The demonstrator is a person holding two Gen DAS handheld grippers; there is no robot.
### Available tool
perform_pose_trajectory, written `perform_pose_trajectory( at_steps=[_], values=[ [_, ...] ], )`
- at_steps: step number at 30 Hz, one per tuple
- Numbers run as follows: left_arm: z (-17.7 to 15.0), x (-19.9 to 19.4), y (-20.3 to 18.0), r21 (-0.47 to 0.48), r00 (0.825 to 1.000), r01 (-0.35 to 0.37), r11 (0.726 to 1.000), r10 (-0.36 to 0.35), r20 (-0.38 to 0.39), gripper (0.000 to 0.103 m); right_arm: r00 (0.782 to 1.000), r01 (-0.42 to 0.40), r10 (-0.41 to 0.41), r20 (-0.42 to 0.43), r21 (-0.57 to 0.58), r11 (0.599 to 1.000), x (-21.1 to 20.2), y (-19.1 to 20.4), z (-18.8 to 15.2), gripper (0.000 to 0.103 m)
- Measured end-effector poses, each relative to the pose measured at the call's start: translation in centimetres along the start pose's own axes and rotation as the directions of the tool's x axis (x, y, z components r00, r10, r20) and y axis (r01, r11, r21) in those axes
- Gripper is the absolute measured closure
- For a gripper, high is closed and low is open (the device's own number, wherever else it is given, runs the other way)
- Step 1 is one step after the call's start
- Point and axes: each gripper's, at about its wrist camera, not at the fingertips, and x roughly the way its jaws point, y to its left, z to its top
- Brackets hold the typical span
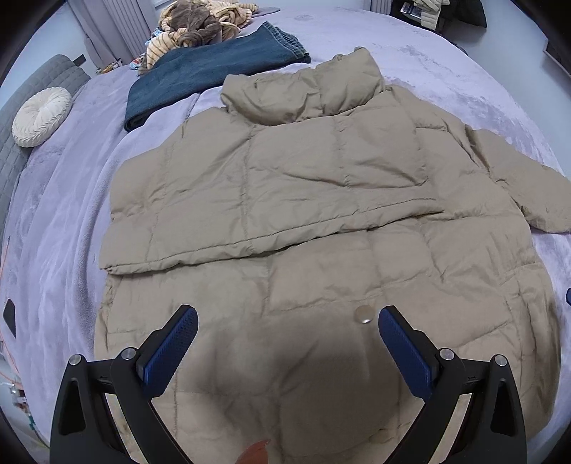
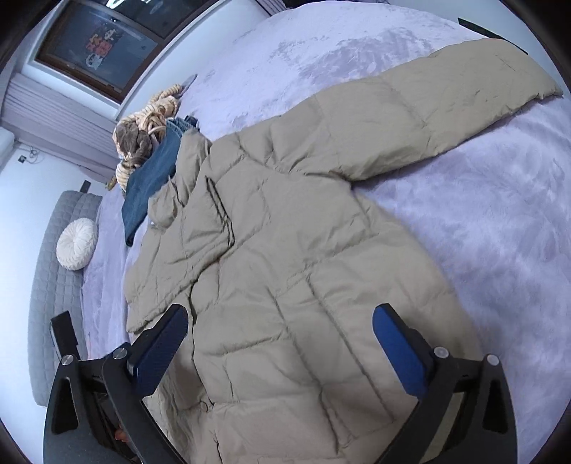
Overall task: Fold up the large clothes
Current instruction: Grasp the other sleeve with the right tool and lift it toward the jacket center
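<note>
Bed (image 1: pixel 446 71), covered in a pale lilac plush blanket, fills both views and carries everything.

Tan quilted puffer jacket (image 1: pixel 285 214) lies flat on the bed, spread out ahead of and beneath both pairs of jaws. One sleeve is folded across the body, its long edge running crosswise ahead of the left jaws. The other sleeve (image 2: pixel 446 107) stretches outward, far ahead and to the right of the right jaws. The collar bunches up at the far end.

Folded blue jeans (image 1: pixel 214 67) lie far ahead and left of the left jaws, just beside the jacket's collar. Beyond them is a heap of brown and striped fabric (image 1: pixel 200 25).

Round cream cushion (image 1: pixel 41 116) rests far left, against a grey quilted headboard (image 2: pixel 53 285).

Left gripper (image 1: pixel 287 321): jaws spread wide, gripping nothing, poised over the jacket's lower body. A small round snap button (image 1: pixel 363 314) sits just inside the right-hand jaw tip.

Right gripper (image 2: pixel 280 317): jaws likewise wide apart and empty, over the jacket's body.
</note>
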Motion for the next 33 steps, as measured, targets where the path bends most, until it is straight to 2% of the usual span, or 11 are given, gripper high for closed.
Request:
perform_pose_trajectory(
  at_steps=[5,12,15,19,23,27,29,30,31,32,33],
  values=[
    [2.7,0.1,-3.8,0.003,1.000,0.017,1.000,-0.017,0.012,0.001,1.000,-0.001,0.000,0.017,0.054,0.999,-1.8,-4.4,5.2,0.000],
    [5.3,1.3,-8.3,-0.005,0.997,0.070,0.998,-0.070,-0.008,0.001,0.996,0.015,-0.037,0.086,0.246,0.969,-4.3,-14.0,11.6,0.000],
    [6.0,1.5,-9.8,-0.015,0.996,0.084,0.996,-0.085,-0.017,0.001,0.992,-0.011,-0.038,0.119,0.386,0.922,-4.8,-18.9,13.5,0.000],
    [6.8,1.8,-10.9,-0.010,0.997,0.077,0.997,-0.077,-0.019,0.001,0.981,-0.118,0.011,0.193,0.556,0.823,-4.4,-24.9,15.0,0.000],
    [7.8,2.0,-11.2,-0.023,0.999,0.053,0.998,-0.053,-0.012,0.001,0.952,-0.266,0.097,0.290,0.630,0.729,-3.8,-27.8,16.3,0.000],
    [8.6,1.9,-11.0,-0.052,0.999,0.036,0.998,-0.037,-0.003,0.001,0.924,-0.356,0.150,0.352,0.646,0.675,-2.8,-28.5,17.9,0.000],
    [8.9,1.7,-10.7,-0.066,1.000,0.027,0.997,-0.027,0.006,0.001,0.914,-0.386,0.173,0.367,0.658,0.646,-2.1,-28.3,18.4,0.009],
    [9.0,1.5,-10.4,-0.069,1.000,0.022,0.997,-0.022,0.010,0.001,0.910,-0.400,0.190,0.368,0.664,0.631,-1.6,-28.2,18.5,0.034],
    [9.0,1.3,-10.2,-0.070,1.000,0.015,0.997,-0.014,0.015,0.001,0.906,-0.417,0.218,0.363,0.670,0.614,-1.0,-28.2,18.7,0.069],
    [9.1,1.2,-9.9,-0.072,1.000,0.008,0.997,-0.007,0.018,0.001,0.906,-0.420,0.234,0.353,0.676,0.605,-0.6,-28.4,19.1,0.085],
    [9.2,1.1,-9.5,-0.074,1.000,0.001,0.997,0.001,0.023,0.001,0.909,-0.413,0.235,0.343,0.679,0.606,-0.3,-28.3,19.2,0.095]
  ],
)
